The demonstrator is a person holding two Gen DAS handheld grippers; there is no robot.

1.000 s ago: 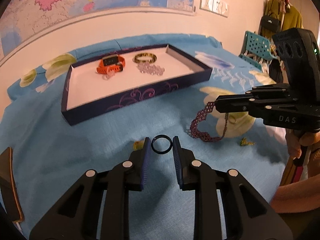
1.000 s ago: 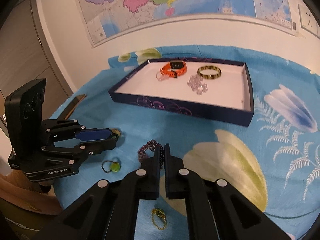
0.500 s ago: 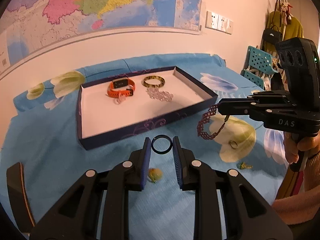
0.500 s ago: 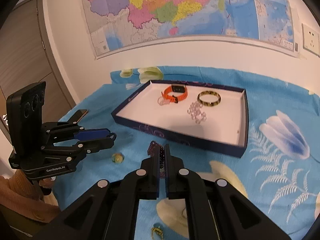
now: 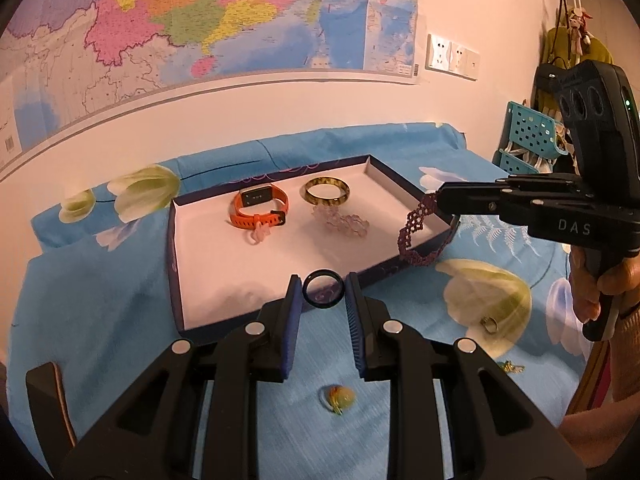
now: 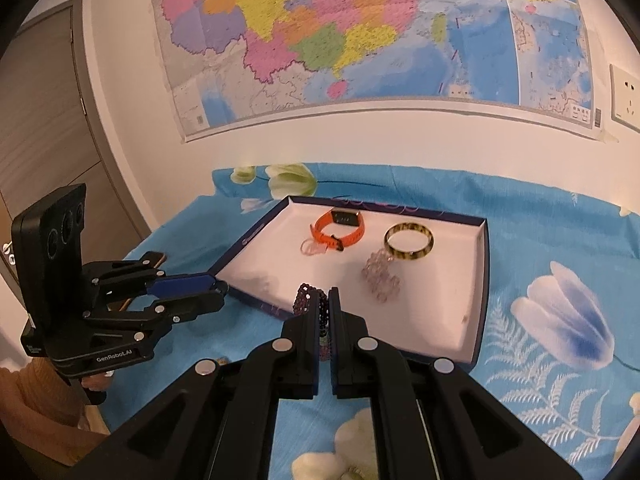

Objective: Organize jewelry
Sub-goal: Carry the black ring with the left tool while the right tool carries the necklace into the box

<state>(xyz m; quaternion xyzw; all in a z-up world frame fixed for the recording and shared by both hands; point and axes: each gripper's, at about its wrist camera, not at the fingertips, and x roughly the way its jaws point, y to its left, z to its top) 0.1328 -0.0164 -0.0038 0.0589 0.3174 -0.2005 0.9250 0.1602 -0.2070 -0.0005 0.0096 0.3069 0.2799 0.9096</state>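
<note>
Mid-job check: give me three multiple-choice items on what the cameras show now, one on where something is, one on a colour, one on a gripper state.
1. Where is the orange watch?
A. inside the tray
B. on the blue cloth
C. in the right gripper

2. What colour is the ring held by the left gripper?
A. gold
B. black
C. pink

3. What state is the right gripper in?
A. wide open
B. shut on nothing
C. shut on the purple bracelet

Answers: 1 A, it lies on the tray floor; 2 B, the black ring sits between the pads; 3 C, the purple bracelet hangs from its tips.

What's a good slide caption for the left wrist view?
Left gripper holds a black ring at the tray edge; right gripper dangles a purple bracelet.
</note>
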